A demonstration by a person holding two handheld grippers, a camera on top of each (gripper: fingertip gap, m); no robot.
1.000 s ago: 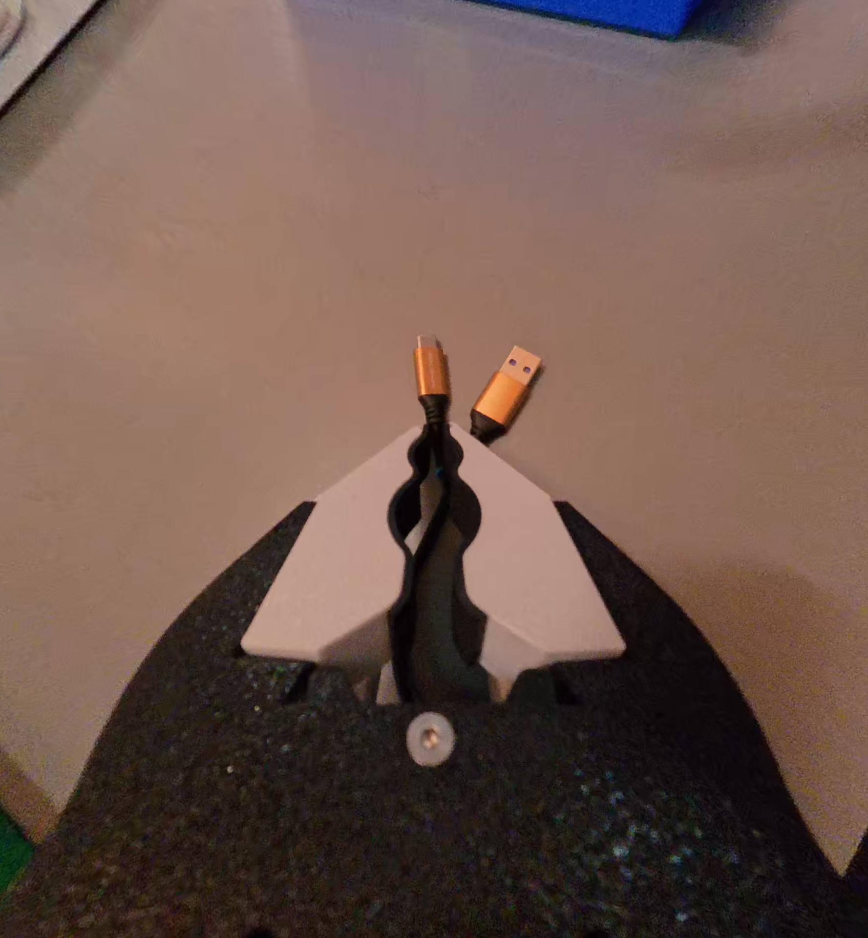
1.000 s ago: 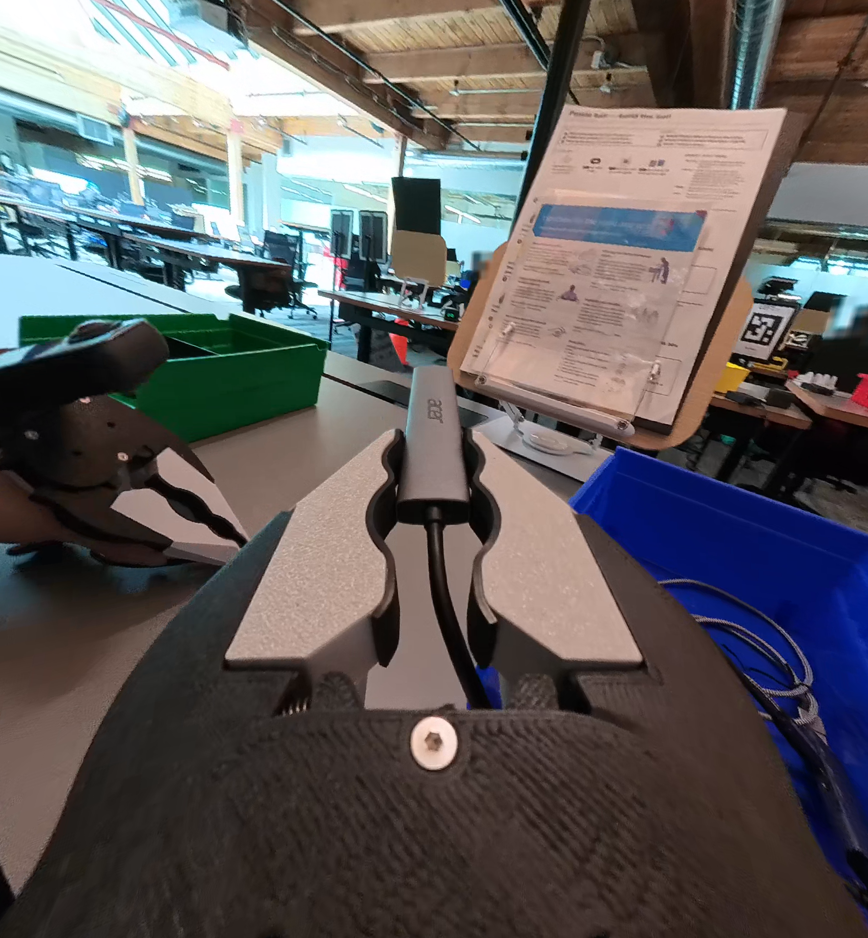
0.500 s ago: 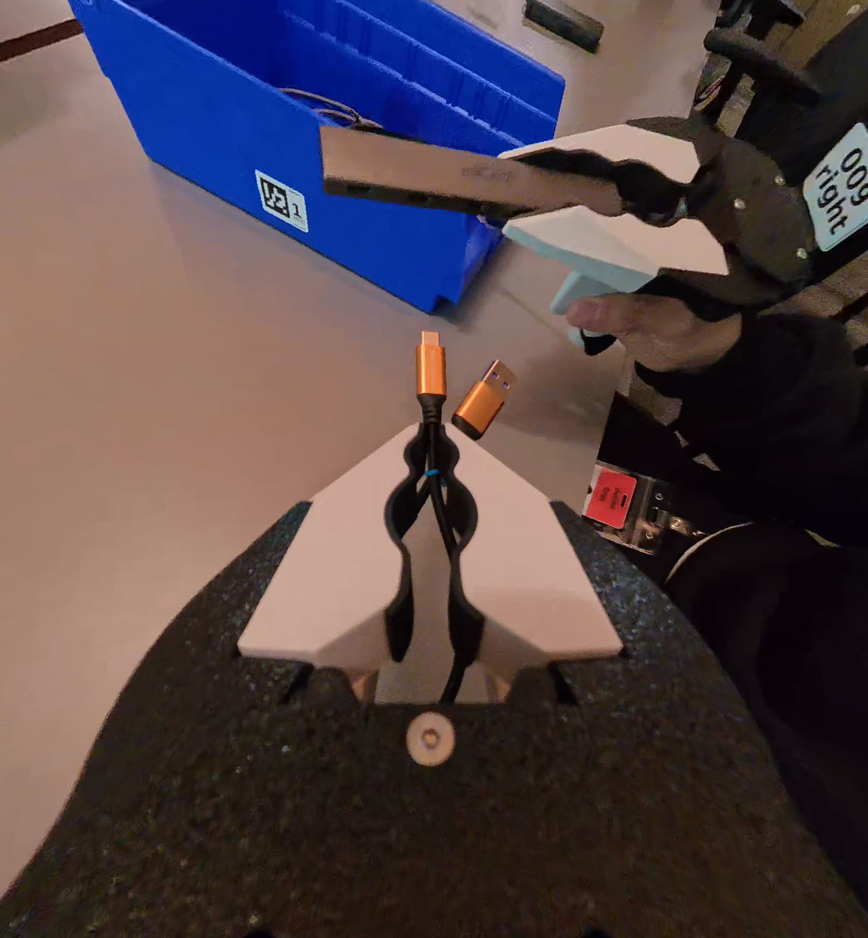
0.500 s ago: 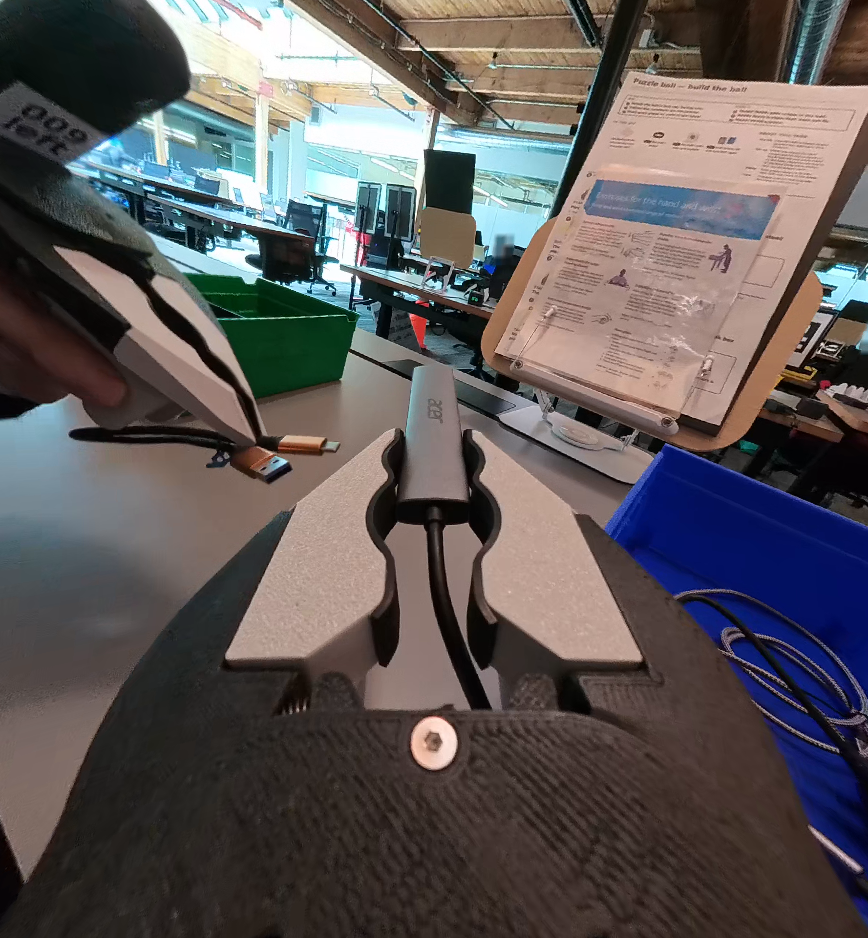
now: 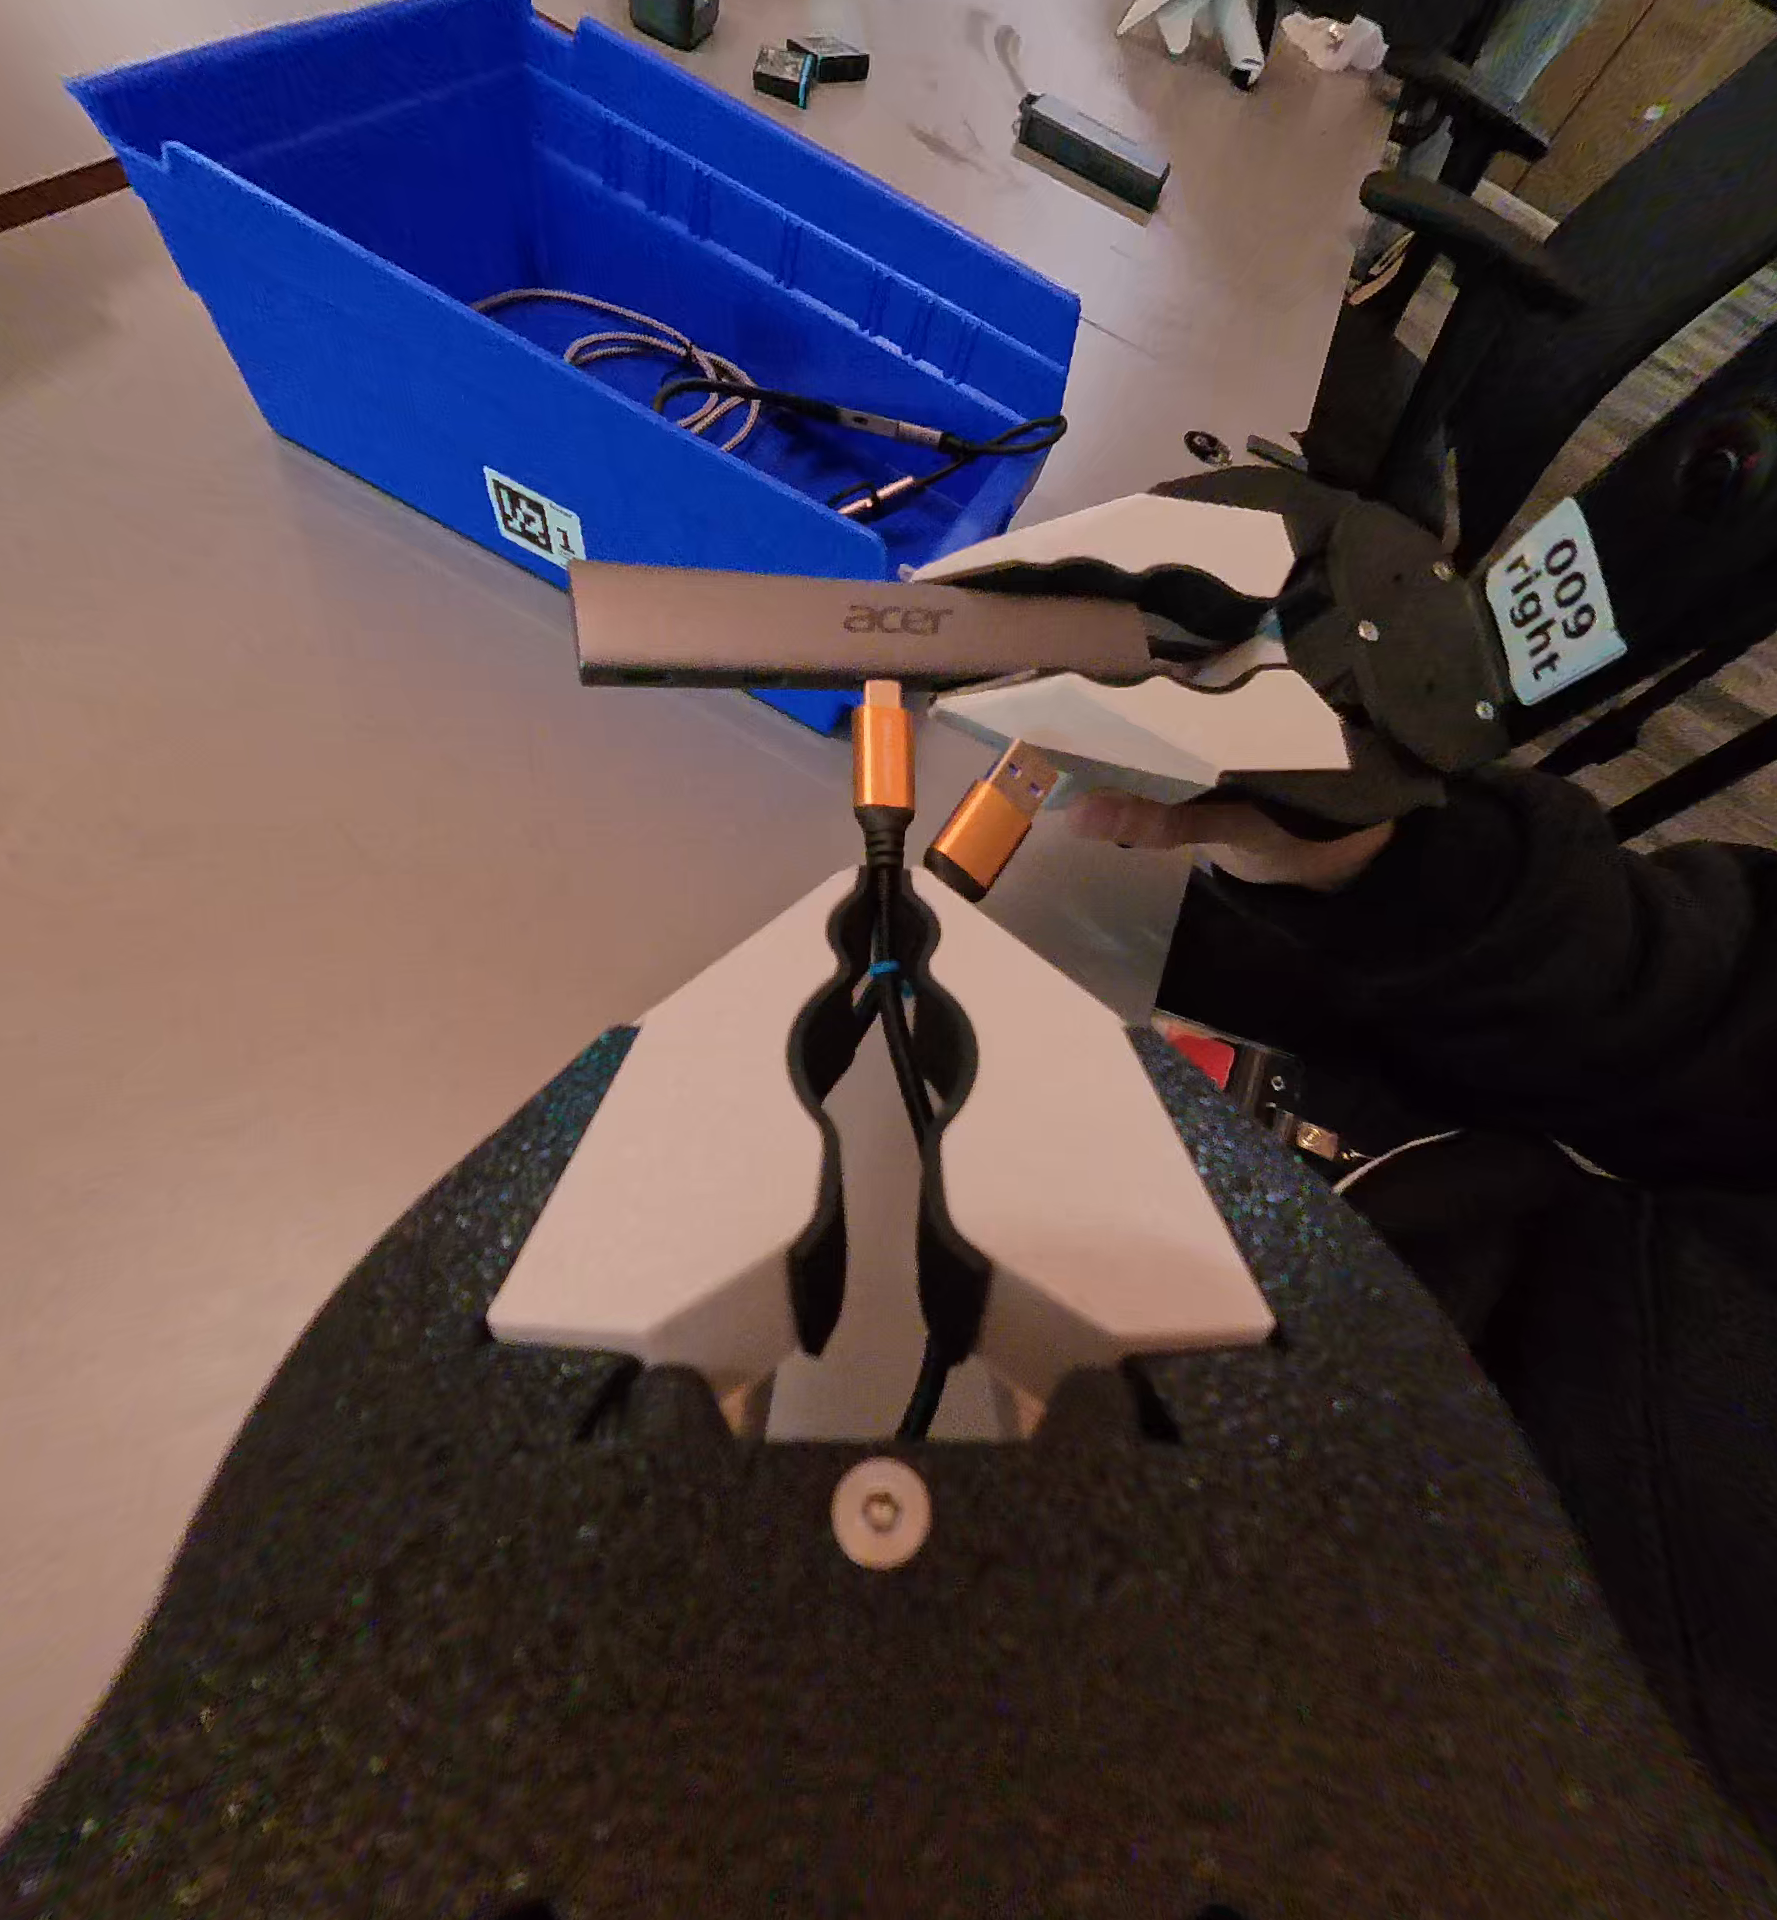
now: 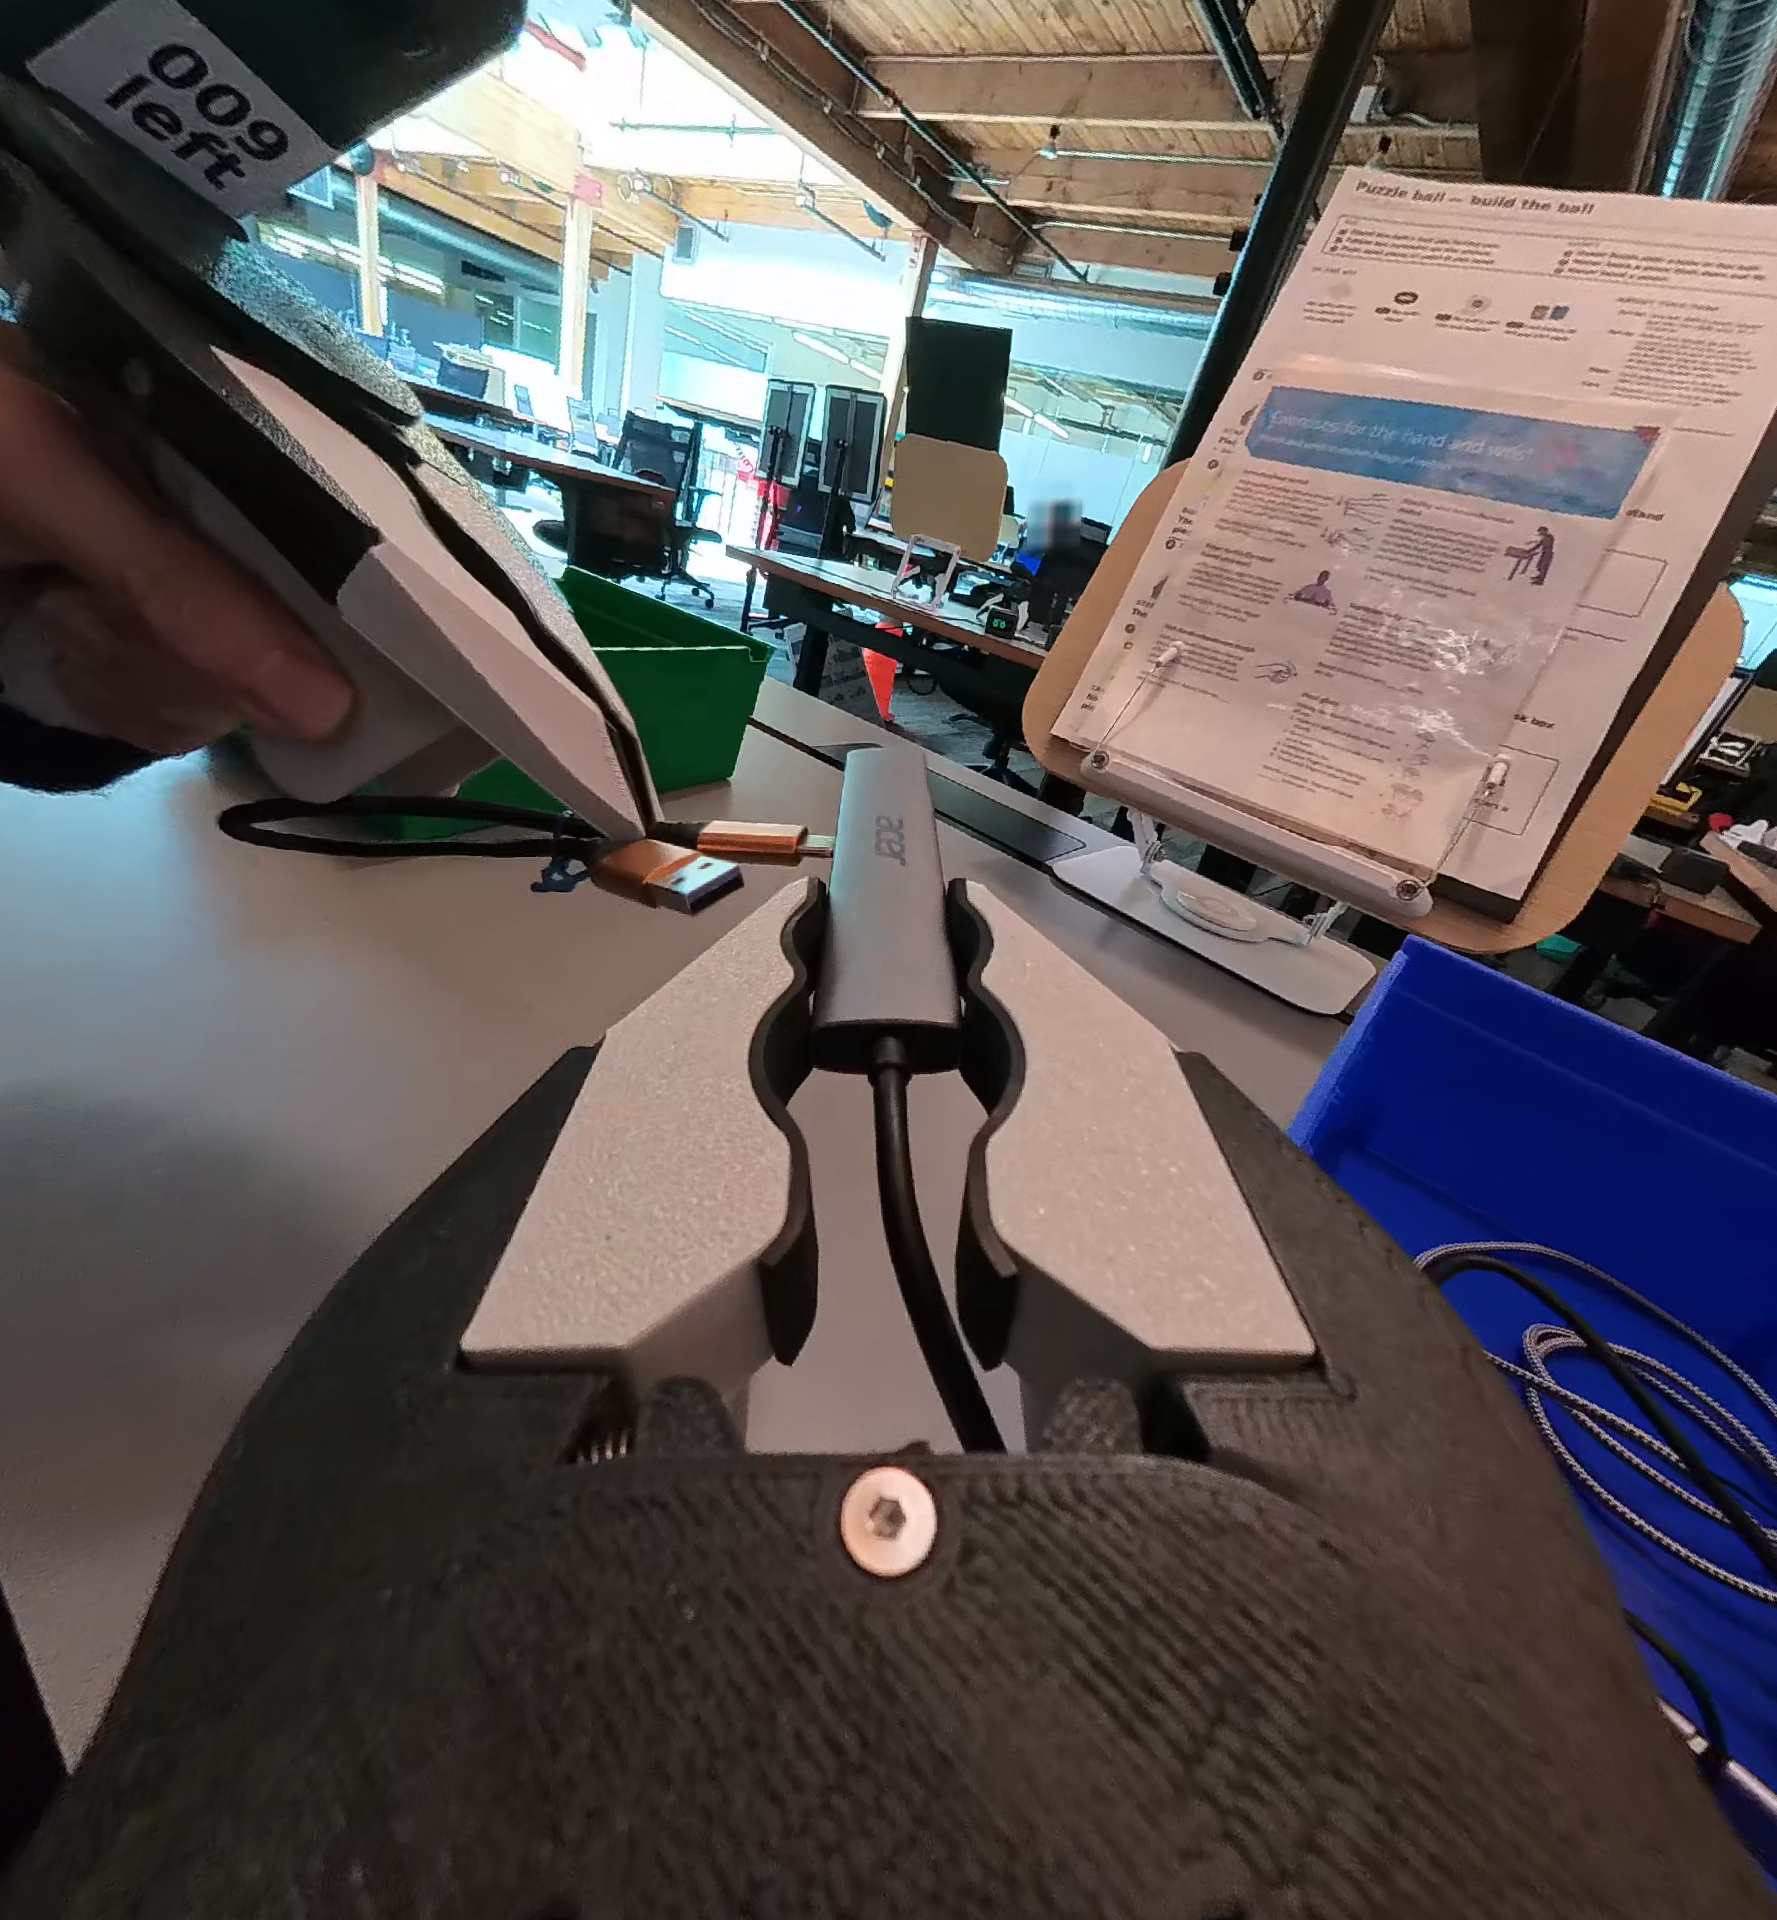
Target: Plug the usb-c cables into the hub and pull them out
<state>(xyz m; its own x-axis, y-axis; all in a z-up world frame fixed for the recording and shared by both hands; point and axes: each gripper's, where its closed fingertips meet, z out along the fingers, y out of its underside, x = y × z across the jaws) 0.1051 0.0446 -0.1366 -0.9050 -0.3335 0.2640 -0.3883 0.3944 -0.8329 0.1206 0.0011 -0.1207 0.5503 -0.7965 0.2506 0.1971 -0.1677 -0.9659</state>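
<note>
Currently the left gripper [image 5: 879,883] has its jaws pinched on a black cable [image 5: 899,1049] just behind an orange USB-C plug [image 5: 882,753]. The plug points forward, and its metal tip meets the long side face of the grey hub [image 5: 842,629]; whether it is seated in a port cannot be told. An orange USB-A plug [image 5: 988,821] of the same cable hangs free just beside the USB-C plug.

The right gripper [image 6: 884,935] has its jaws pressed against the cable end of the hub [image 6: 884,883], holding it above the grey table [image 6: 188,1039]; the hub's black lead [image 6: 915,1247] runs back between the fingers. A loop of the black cable [image 6: 344,831] hangs below the left gripper [image 6: 635,821].

A blue bin [image 5: 364,343] stands on the table [image 5: 188,831] behind the hub and holds coiled braided cables [image 5: 655,364]. A green bin [image 6: 676,686] and a document stand [image 6: 1383,582] lie farther back.
</note>
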